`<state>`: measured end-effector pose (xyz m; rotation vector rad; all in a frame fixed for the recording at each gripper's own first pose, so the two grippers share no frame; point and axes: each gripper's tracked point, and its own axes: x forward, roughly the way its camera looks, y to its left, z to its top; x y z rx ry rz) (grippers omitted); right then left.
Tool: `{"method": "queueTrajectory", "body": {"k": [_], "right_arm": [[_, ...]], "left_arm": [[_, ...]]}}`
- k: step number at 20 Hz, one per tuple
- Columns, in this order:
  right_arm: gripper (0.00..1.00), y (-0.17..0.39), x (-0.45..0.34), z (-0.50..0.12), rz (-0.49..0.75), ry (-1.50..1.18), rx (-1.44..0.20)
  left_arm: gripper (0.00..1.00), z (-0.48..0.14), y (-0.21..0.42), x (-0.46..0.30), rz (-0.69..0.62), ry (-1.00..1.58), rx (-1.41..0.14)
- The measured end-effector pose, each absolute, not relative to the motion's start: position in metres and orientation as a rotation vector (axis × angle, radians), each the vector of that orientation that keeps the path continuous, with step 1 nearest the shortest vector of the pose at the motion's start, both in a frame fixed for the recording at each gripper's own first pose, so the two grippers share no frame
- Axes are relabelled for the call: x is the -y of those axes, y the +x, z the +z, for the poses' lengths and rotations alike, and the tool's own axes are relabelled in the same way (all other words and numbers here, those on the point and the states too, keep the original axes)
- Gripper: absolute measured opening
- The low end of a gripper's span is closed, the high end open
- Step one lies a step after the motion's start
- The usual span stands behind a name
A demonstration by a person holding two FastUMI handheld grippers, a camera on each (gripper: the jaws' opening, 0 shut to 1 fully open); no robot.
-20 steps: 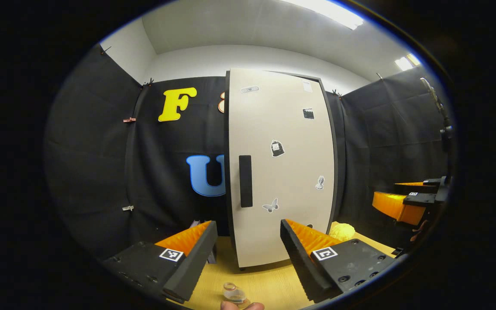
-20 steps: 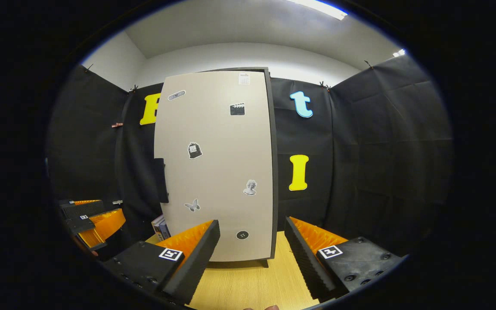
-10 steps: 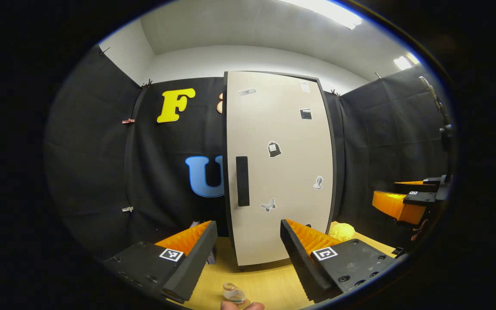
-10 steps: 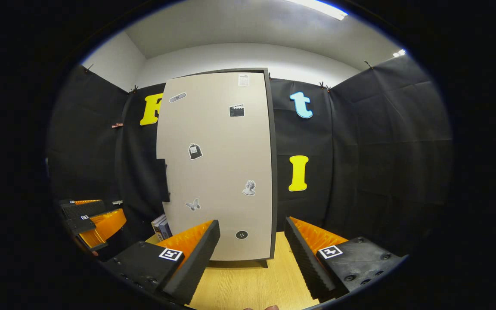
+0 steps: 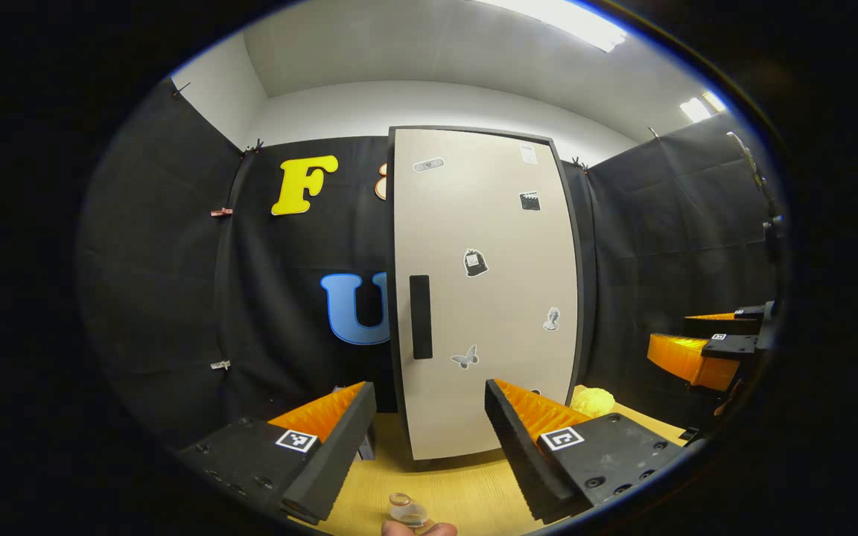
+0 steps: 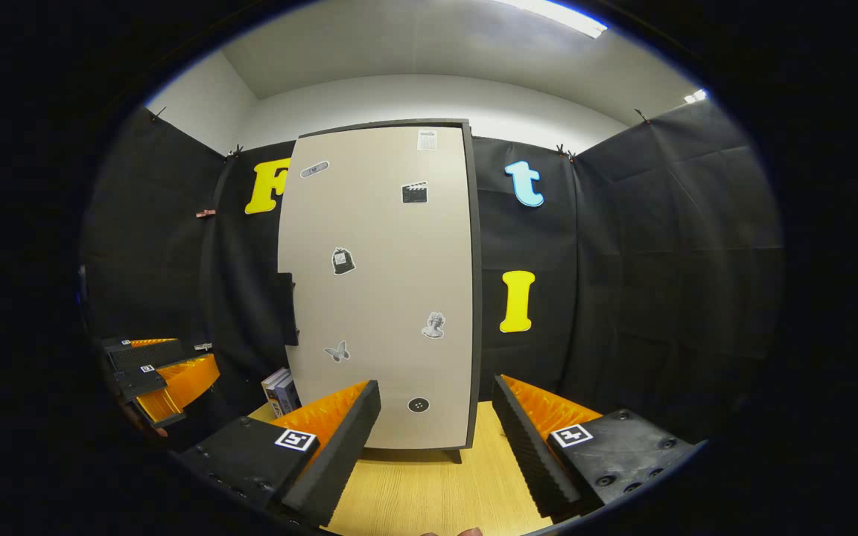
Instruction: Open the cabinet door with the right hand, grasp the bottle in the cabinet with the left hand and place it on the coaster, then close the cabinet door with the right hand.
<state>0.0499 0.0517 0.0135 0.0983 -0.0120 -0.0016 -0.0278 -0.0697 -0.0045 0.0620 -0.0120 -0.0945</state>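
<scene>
Cabinet door (image 5: 485,290) is closed, upright at the back of the wooden table (image 5: 459,487), facing both cameras. Dark vertical handle (image 5: 420,316) sits along the door's left edge, about mid-height; in the right gripper view the handle (image 6: 288,308) shows edge-on, sticking out from that same edge. Small stickers are scattered over the door face

Bottle and coaster: can't tell where they are, the closed door hides the inside

Left gripper (image 5: 429,432): fingers spread wide, holding nothing, aimed at the lower part of the door, well short of it. In its view a small clear glass item (image 5: 407,511) sits at the table's near edge, with a fingertip (image 5: 419,529) just below it. A yellow lumpy thing (image 5: 591,400) sits on the table by the cabinet's right bottom corner

Right gripper (image 6: 436,439): fingers also wide apart, empty, pointing at the door's lower half, not touching. Some books (image 6: 280,391) stand on the table left of the cabinet base

Each gripper shows at the side of the other's view, the right one (image 5: 701,350) and the left one (image 6: 164,372), both apart from the cabinet
</scene>
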Motion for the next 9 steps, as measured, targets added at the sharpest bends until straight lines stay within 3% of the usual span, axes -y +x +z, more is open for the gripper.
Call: {"method": "queueTrajectory", "body": {"k": [9], "right_arm": [[0.98,0.046,-0.045,0.016,-0.005,0.111,0.022]], "left_arm": [[0.93,-0.002,-0.036,0.082,-0.111,0.075,0.016]]}}
